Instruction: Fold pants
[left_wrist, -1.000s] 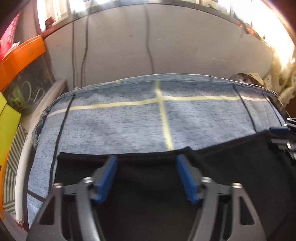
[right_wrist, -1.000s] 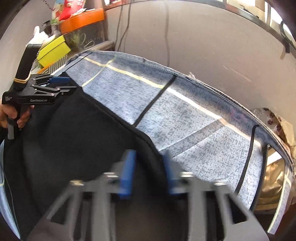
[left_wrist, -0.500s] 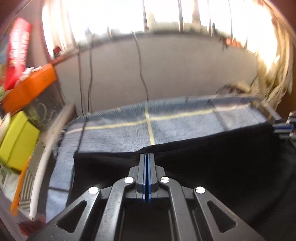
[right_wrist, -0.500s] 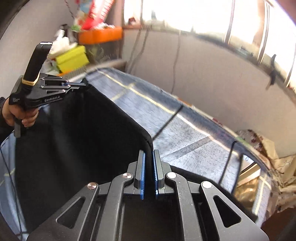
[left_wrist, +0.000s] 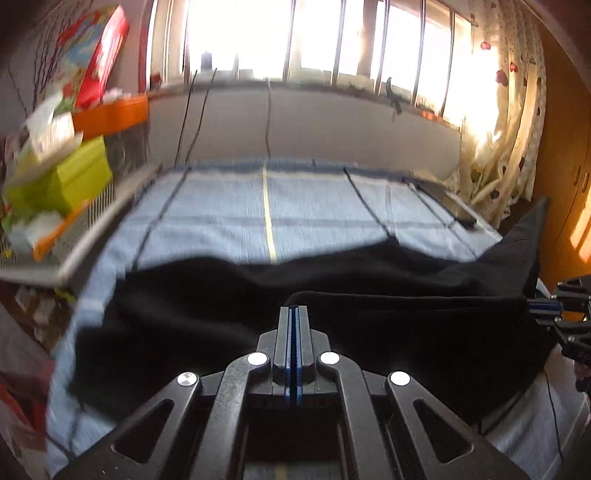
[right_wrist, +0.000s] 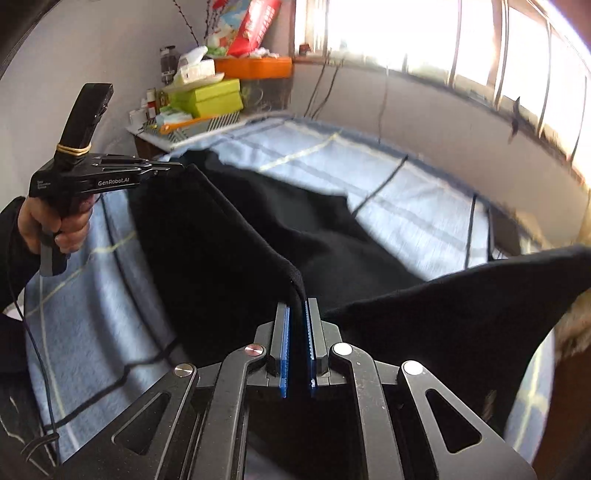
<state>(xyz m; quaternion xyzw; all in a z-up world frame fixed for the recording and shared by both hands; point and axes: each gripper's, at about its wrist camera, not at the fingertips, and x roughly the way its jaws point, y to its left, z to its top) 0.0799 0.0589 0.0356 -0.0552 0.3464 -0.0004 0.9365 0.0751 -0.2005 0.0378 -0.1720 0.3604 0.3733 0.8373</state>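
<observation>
Black pants (left_wrist: 229, 302) lie across a blue checked bedspread (left_wrist: 236, 206), their near edge lifted off it. My left gripper (left_wrist: 293, 310) is shut on that edge, blue pads pressed together over the cloth. In the right wrist view the same left gripper (right_wrist: 173, 168) pinches one corner of the pants (right_wrist: 229, 236), a hand (right_wrist: 55, 221) around its handle. My right gripper (right_wrist: 297, 306) is shut on a thick hem fold at the other corner, and a loose flap (right_wrist: 461, 317) hangs to the right. From the left wrist view the right gripper (left_wrist: 532, 306) shows at the right border.
A shelf at the bed's left side holds a green box (left_wrist: 70, 177), an orange bin (left_wrist: 110, 114) and papers. A grey wall with hanging cables (left_wrist: 267, 122) and bright windows lies beyond the bed. A patterned curtain (left_wrist: 509, 147) and a wooden wardrobe (left_wrist: 565, 192) stand at right.
Both grippers closed on the pants' edge, then lifted and drew it back toward the near side. The cloth now hangs taut between them and more bedspread shows beyond it.
</observation>
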